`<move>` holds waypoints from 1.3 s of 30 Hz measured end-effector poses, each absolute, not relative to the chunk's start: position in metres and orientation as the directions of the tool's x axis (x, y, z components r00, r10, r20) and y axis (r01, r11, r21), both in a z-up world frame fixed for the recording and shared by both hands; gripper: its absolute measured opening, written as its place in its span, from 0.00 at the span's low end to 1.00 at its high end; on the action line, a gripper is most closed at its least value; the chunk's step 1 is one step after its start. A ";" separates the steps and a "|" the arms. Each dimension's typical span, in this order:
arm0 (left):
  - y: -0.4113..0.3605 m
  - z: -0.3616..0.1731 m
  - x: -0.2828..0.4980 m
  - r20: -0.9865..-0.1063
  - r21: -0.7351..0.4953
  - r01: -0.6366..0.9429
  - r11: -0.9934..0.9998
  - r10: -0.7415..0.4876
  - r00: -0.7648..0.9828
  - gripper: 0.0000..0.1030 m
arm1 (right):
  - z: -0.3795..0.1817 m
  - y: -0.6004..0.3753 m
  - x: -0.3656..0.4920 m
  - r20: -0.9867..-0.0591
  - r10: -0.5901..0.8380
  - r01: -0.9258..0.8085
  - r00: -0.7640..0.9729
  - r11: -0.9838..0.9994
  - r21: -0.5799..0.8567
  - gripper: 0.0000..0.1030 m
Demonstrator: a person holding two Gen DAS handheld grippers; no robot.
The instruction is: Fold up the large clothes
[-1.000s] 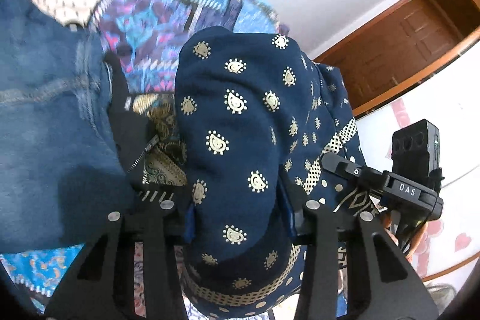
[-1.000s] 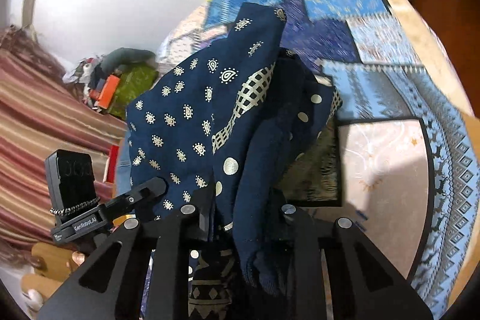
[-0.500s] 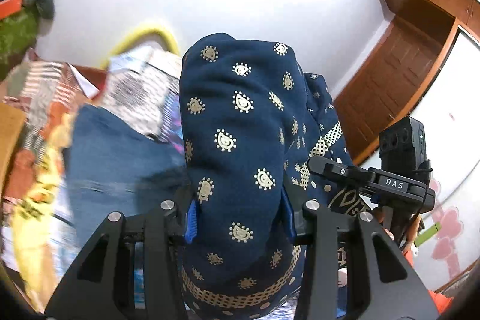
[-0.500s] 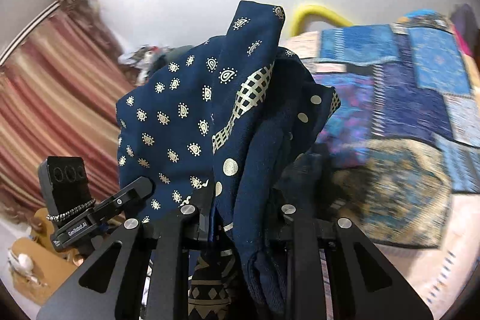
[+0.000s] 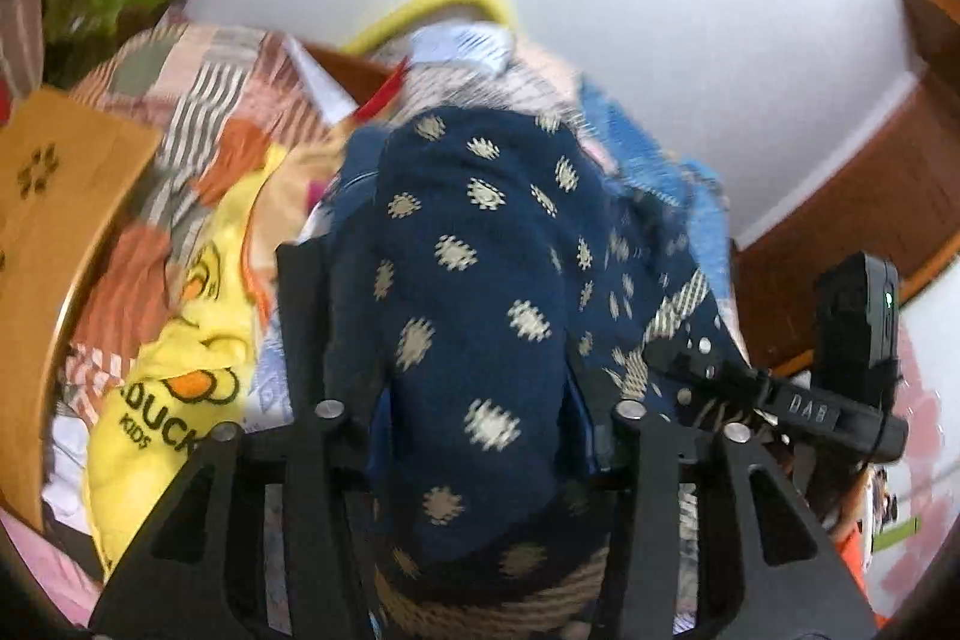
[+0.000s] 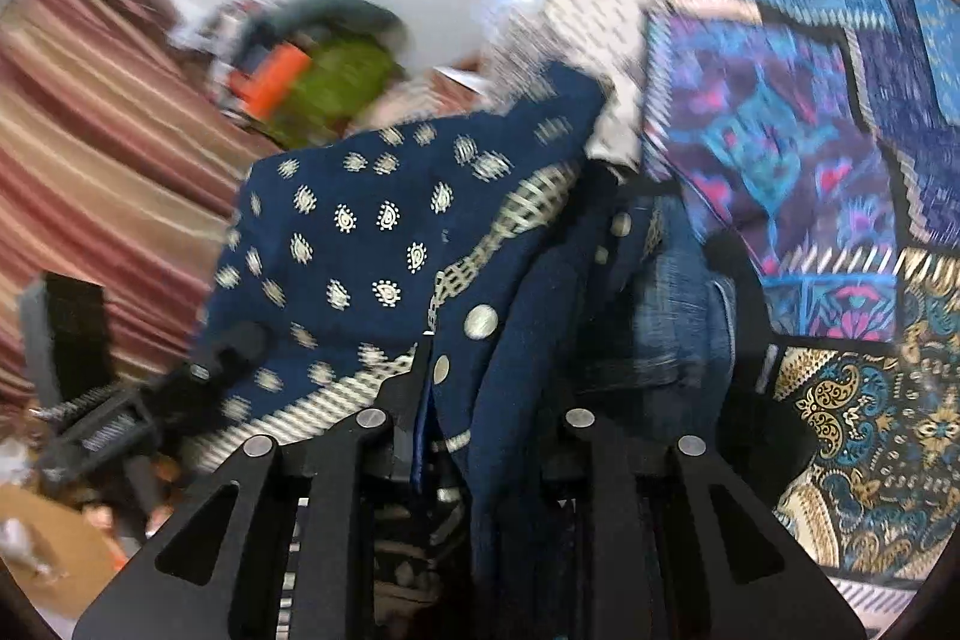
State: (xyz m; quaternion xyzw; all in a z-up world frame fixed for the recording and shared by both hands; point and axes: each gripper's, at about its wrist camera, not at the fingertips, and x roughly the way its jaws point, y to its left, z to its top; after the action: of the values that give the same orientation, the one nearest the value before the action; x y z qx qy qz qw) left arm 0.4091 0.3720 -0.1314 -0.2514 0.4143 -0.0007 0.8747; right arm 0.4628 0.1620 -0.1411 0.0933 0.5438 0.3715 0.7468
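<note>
Left gripper [image 5: 468,340], jaws opening, navy cloth [image 5: 480,328] bunched between. Right gripper [image 6: 486,370], opening, pinches the cloth's edge. Left view only: yellow duck garment [image 5: 180,370]. Right view only: quilt [image 6: 810,130].

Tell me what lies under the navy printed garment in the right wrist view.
Folded blue jeans show beneath the navy garment, on the patchwork quilt. The rest underneath is covered.

A yellow duck-print cloth [image 5: 180,376] lies lower left, a striped curtain [image 6: 90,148] hangs left, and a patchwork bedspread [image 6: 810,130] fills the right.
</note>
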 end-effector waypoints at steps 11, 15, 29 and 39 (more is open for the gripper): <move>0.344 -0.119 0.398 -0.755 -0.272 -0.211 0.939 -0.072 0.652 0.55 | -0.101 0.133 0.443 -0.790 0.541 -0.506 0.289 0.787 0.353 0.34; 0.328 -0.090 0.371 -0.732 -0.200 -0.198 0.960 -0.012 0.681 0.54 | -0.066 0.113 0.426 -0.746 0.550 -0.532 0.376 0.787 0.312 0.34; 0.224 0.075 0.202 -0.397 -0.083 -0.107 0.991 0.066 0.915 0.55 | 0.092 0.043 0.275 -0.393 0.685 -0.650 0.613 0.720 0.241 0.34; 0.152 0.095 0.088 -0.148 -0.041 -0.135 0.990 0.128 0.981 0.60 | 0.107 0.001 0.167 -0.211 0.687 -0.669 0.695 0.726 0.160 0.34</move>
State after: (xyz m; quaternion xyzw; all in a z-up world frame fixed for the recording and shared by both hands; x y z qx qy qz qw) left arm 0.0884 0.1518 0.0952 -0.0253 0.0726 0.0661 0.9948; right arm 0.1673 0.0006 0.1067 0.0354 0.1288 0.3685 0.9200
